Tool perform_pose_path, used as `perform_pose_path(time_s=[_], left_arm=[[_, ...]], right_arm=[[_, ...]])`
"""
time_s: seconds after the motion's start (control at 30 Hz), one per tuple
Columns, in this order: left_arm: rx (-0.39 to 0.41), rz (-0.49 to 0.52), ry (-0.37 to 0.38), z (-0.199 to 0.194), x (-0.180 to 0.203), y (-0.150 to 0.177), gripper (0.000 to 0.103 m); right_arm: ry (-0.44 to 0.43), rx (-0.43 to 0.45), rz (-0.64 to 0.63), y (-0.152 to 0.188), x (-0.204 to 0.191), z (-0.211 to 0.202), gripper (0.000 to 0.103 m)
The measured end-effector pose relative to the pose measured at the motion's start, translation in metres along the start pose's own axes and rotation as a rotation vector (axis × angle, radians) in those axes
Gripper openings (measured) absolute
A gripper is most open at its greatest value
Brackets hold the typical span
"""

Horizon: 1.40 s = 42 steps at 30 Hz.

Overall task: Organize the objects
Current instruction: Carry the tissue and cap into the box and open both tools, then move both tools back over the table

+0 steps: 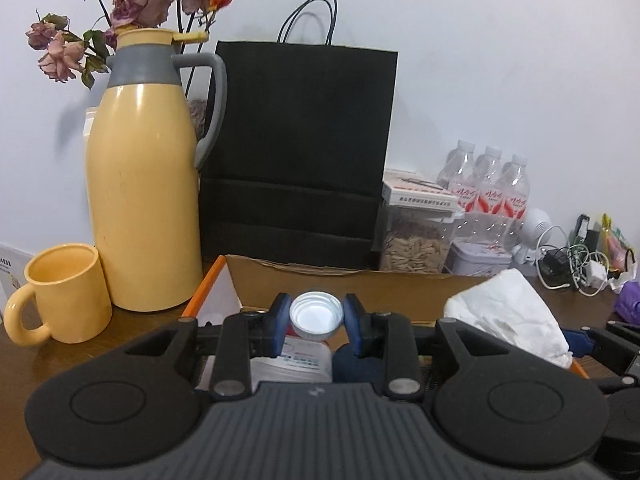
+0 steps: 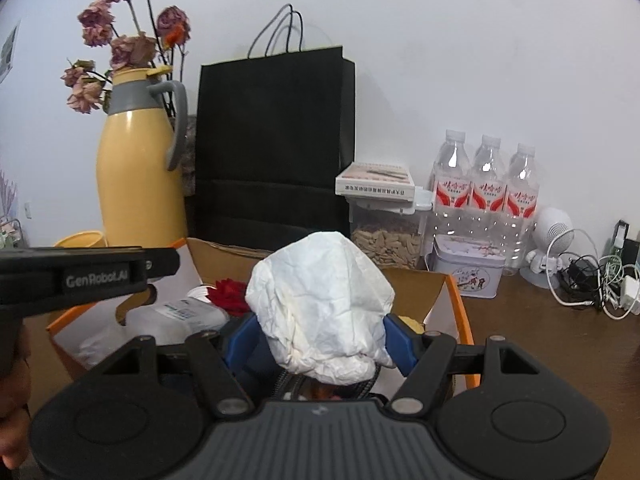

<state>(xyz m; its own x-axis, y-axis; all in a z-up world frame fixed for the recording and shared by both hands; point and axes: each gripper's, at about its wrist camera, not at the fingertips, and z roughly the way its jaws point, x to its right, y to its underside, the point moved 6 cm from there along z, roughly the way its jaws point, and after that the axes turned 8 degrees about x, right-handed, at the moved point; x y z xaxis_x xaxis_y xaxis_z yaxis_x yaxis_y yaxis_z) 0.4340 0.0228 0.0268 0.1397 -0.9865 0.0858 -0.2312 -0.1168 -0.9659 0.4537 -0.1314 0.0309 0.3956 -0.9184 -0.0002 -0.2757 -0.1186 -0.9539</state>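
Observation:
My left gripper [image 1: 317, 316] is shut on a small white bottle cap [image 1: 316, 315], its hollow side facing the camera, held above an open cardboard box [image 1: 360, 280]. My right gripper [image 2: 320, 332] is shut on a crumpled white paper wad [image 2: 324, 304] over the same box [image 2: 420, 280]. The wad [image 1: 508, 312] also shows at the right of the left wrist view. Inside the box lie a white plastic packet [image 2: 180, 312], a red flower [image 2: 230, 294] and a white bottle with a label [image 1: 296, 360]. The left gripper's body [image 2: 80, 276] crosses the left side of the right wrist view.
A yellow thermos jug [image 1: 140, 200] with dried roses [image 1: 132, 0] behind it and a yellow mug [image 1: 64, 292] stand left. A black paper bag [image 1: 296, 152] leans on the wall behind the box. A seed jar [image 2: 386, 240], water bottles [image 2: 484, 192], a tin [image 2: 466, 264] and tangled cables [image 2: 592, 280] fill the right.

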Motion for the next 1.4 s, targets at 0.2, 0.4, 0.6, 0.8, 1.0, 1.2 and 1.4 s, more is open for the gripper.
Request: perform_pose_path(time_s=[0.2,0.4,0.6,0.8,1.0,1.2,1.4], left_arm=[[-0.008,0.018,0.006,0.002,0.001,0.005,0.032],[0.071,-0.001,-0.017,-0.010,-0.003,-0.004,0.103],[0.070,-0.020,-0.009,-0.012,-0.003,-0.007,0.103],[0.074,-0.031,0.004,-0.014,-0.005,-0.006,0.103],[0.082,-0.055,0.002,-0.021,-0.012,-0.006,0.103],[0.102,-0.049,0.019,-0.039,-0.013,-0.001,0.103],[0.081,-0.019,0.030,-0.054,-0.008,0.015,0.103]], right_arm=[[-0.008,-0.040,0.009,0.011,0.003,0.008,0.071],[0.014,-0.040,0.026,0.011,0.008,0.004,0.103],[0.016,-0.035,0.036,0.009,0.010,0.000,0.103],[0.010,-0.031,0.027,0.009,0.007,-0.004,0.103],[0.013,-0.021,0.002,0.010,0.005,-0.014,0.103],[0.012,-0.002,-0.019,0.014,0.004,-0.032,0.103],[0.031,0.004,-0.045,0.026,0.005,-0.056,0.103]])
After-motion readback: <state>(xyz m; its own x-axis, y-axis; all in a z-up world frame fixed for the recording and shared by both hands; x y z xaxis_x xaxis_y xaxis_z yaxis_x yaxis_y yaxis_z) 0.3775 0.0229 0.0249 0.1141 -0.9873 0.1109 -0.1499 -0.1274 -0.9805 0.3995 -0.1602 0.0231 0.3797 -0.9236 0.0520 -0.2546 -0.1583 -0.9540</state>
